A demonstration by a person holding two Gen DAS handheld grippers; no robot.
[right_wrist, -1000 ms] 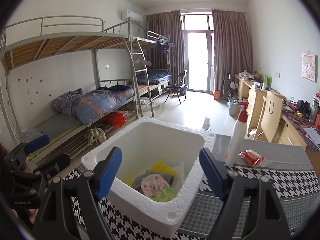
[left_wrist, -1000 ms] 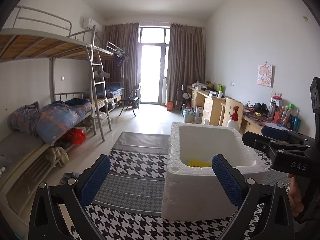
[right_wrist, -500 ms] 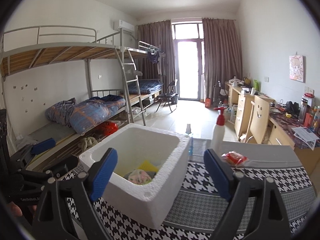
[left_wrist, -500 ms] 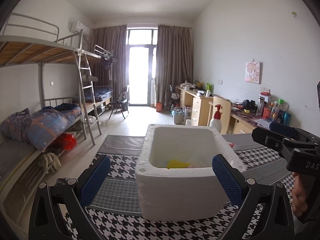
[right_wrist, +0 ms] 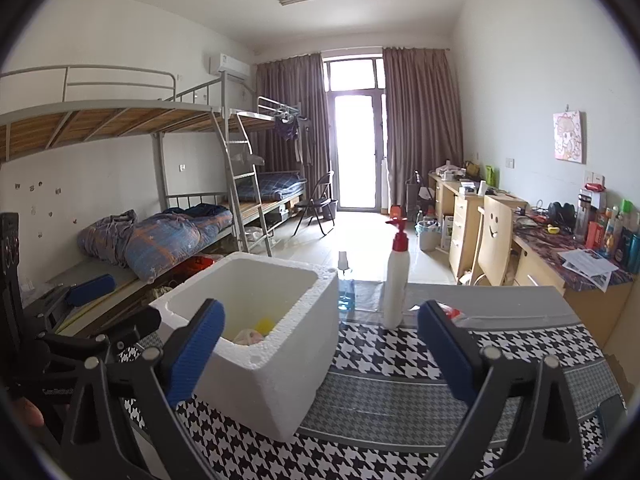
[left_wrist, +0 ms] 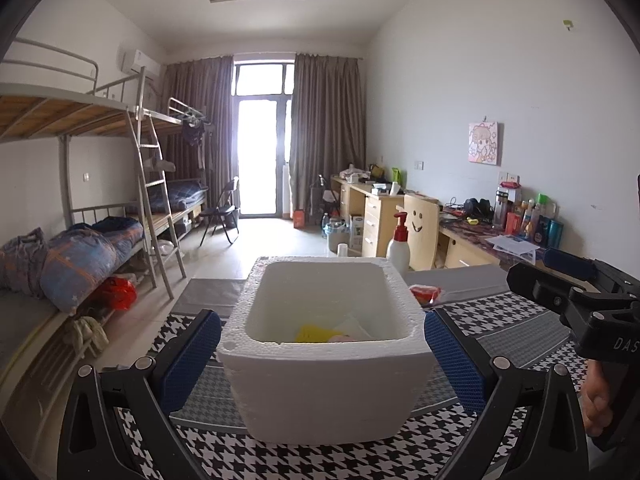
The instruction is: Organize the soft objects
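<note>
Left wrist view: the white foam box (left_wrist: 328,360) stands on a table covered by a black-and-white houndstooth cloth (left_wrist: 500,320), with yellow and pale soft items (left_wrist: 316,334) lying in its bottom, and the left gripper (left_wrist: 322,360) has its jaws spread wide, empty, flanking the box without touching it. Right wrist view: the right gripper (right_wrist: 320,352) has just been opening and stands wide with nothing between its pads; the box sits left of a red-capped pump bottle (right_wrist: 396,280). Bunk beds (right_wrist: 168,184) line the left wall, desks (right_wrist: 540,240) the right, and curtains (right_wrist: 420,128) frame a bright door.
</note>
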